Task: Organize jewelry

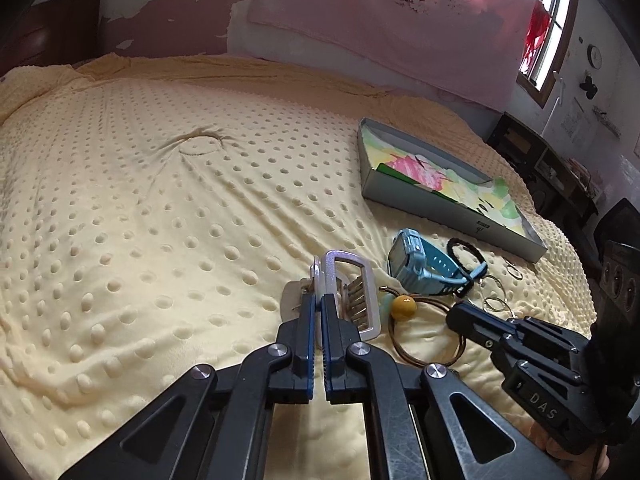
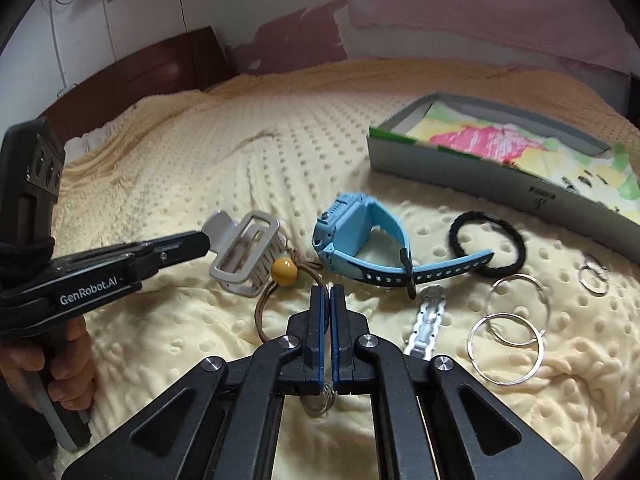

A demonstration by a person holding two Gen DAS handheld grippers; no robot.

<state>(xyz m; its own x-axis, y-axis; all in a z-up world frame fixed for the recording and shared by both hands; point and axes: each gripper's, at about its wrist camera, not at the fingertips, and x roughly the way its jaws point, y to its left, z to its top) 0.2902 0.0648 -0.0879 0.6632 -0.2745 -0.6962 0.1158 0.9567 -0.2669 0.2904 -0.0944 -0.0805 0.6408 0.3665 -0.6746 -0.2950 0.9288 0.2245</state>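
On the bed (image 1: 140, 168), left tongs (image 1: 318, 304) pinch the grey hair claw (image 1: 352, 280) at twelve o'clock, while right tongs (image 2: 329, 300) clamp the beaded cord bracelet (image 2: 280, 280).

Home bedroom: bed (image 1: 160, 168) under yellow dotted blanket, wooden headboard (image 2: 152, 68), barred window (image 1: 548, 20).

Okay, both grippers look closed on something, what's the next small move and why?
Probably lift the left gripper, shut on the hair claw clip, and carry it toward the open box; the clip is already pinched and the box sits clear beyond the blue watch.
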